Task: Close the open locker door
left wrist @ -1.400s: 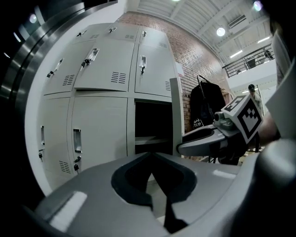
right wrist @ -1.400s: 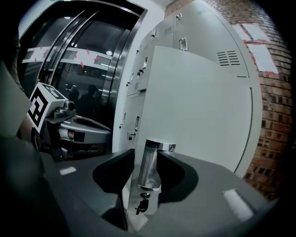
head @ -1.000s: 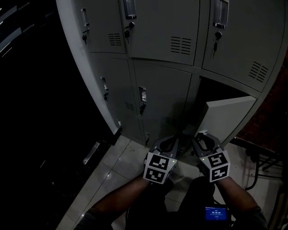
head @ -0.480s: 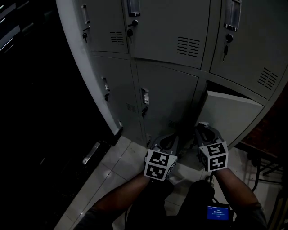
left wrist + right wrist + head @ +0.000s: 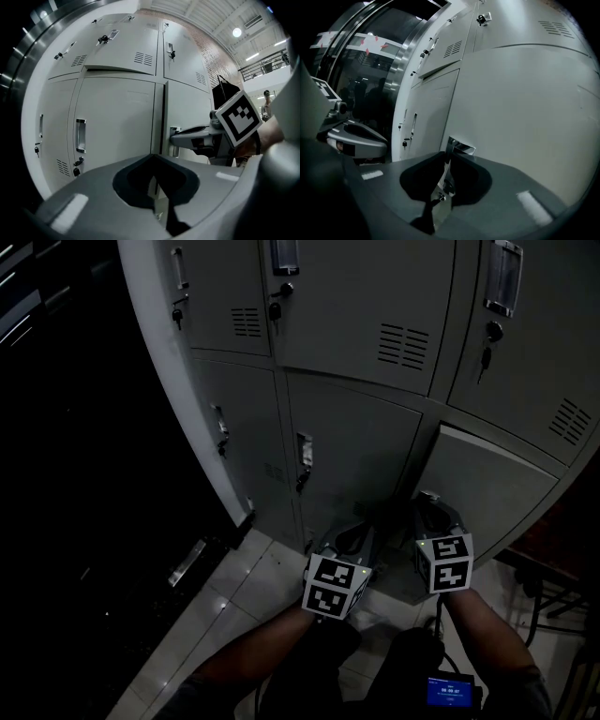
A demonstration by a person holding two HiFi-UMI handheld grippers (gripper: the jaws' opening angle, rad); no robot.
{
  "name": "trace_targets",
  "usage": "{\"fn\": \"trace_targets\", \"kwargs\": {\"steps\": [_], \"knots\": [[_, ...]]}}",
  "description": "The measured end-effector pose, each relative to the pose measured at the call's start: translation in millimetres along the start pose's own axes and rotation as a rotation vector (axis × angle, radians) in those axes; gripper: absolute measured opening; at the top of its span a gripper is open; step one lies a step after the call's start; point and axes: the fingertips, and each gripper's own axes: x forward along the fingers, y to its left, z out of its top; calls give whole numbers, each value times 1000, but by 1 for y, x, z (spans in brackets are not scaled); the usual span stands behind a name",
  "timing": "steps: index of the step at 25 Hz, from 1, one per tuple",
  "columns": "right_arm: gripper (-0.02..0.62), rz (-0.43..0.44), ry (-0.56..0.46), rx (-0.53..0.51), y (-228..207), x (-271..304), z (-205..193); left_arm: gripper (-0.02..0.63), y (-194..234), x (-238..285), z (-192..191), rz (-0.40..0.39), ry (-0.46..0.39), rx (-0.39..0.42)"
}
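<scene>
Door [image 5: 497, 491] has swung in since 1 s ago and is now almost flush, low right. Right tool [image 5: 428, 507] jaws pressed together at its left edge. Left tool [image 5: 359, 532] jaws also together, holding nothing.

Left forearm [image 5: 248, 664] and right forearm [image 5: 486, 634] rise from 6 o'clock. Left gripper [image 5: 351, 533] and right gripper [image 5: 429, 505] sit side by side, pointing toward 12, jaws together, nothing held.

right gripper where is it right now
Head view, low and just right of centre: the right gripper sits at the left edge of the bottom-right locker door, with the left gripper close on its left.
</scene>
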Motion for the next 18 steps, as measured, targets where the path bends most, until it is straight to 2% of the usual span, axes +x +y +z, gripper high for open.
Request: {"fn": "trace_targets", "kwargs": {"steps": [12,18], "knots": [[50,-108,18,39,-18,21,0,2,7,3,-10,-5,12,-26],[57,-146,9,27,-18,23,0,2,13,3,-11,-4,8,-30]]}}
